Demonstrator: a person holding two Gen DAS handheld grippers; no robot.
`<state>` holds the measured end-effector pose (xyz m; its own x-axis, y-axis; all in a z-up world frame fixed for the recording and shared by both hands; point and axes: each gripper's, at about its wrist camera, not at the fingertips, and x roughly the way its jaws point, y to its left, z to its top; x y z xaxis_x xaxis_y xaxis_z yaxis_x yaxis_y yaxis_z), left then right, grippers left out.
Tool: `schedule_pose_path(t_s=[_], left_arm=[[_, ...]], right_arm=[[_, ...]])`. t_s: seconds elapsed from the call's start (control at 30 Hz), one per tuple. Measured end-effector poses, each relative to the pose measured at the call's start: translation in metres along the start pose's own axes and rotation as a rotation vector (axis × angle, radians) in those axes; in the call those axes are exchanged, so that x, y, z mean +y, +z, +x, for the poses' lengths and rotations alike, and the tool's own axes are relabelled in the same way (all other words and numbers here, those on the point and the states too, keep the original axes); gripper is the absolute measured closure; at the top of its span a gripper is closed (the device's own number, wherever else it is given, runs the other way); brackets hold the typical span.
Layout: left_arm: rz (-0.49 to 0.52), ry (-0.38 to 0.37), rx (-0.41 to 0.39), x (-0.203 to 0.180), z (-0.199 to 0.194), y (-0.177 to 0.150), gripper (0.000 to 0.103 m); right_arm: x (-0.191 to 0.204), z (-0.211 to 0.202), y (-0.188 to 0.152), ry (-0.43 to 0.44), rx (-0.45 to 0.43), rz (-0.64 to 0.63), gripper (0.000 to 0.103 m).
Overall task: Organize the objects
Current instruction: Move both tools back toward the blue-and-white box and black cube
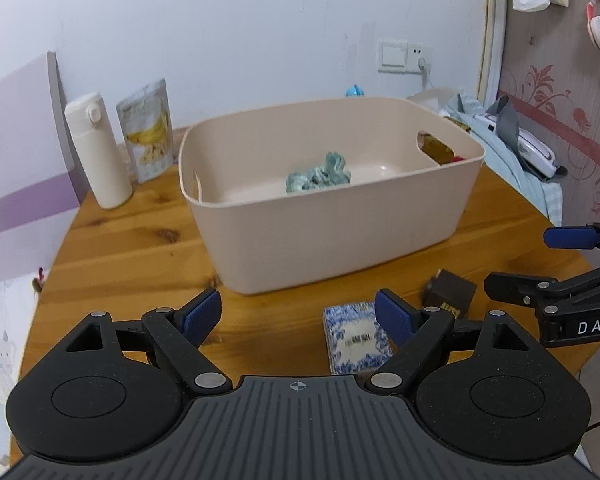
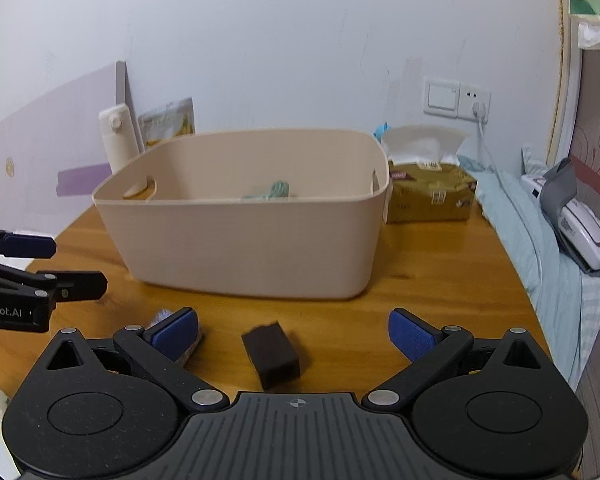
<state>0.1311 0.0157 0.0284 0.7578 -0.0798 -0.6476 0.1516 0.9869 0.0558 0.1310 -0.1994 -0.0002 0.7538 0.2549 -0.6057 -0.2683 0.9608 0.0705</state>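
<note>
A beige plastic bin (image 1: pixel 332 240) stands mid-table; it also shows in the right wrist view (image 2: pixel 252 248). A teal scrunchie (image 1: pixel 318 174) lies inside it. A blue-and-white patterned box (image 1: pixel 354 338) lies on the table in front of the bin, beside my left gripper's right finger. A small dark brown box (image 2: pixel 272 354) lies between my right gripper's fingers, apart from both; it also shows in the left wrist view (image 1: pixel 448 294). My left gripper (image 1: pixel 298 318) is open and empty. My right gripper (image 2: pixel 294 338) is open and empty.
A white flask (image 1: pixel 98 150) and a banana snack pouch (image 1: pixel 148 130) stand at the back left of the round wooden table (image 1: pixel 132 248). A gold tissue pack (image 2: pixel 430 196) sits right of the bin. A bed with clutter (image 2: pixel 552 240) borders the right edge.
</note>
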Motion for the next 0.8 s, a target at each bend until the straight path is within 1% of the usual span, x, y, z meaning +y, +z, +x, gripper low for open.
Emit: schedule_pose_path(t_s=[0.3,0.57,0.8], left_arm=[[0.013,-0.017,0.051,-0.008,0.016,-0.015,0.018],[-0.009,-0.037,0.098,-0.008,0.031,-0.028,0.018],[-0.005,-0.047,0.117,-0.011,0.041,-0.035,0.018]], right_arm=[[-0.004,0.009,-0.013,0.003,0.053,0.005,0.000],[-0.007,0.020,-0.026,0.002,0.102,0.004,0.000],[-0.008,0.028,-0.035,0.004,0.142,0.006,0.000]])
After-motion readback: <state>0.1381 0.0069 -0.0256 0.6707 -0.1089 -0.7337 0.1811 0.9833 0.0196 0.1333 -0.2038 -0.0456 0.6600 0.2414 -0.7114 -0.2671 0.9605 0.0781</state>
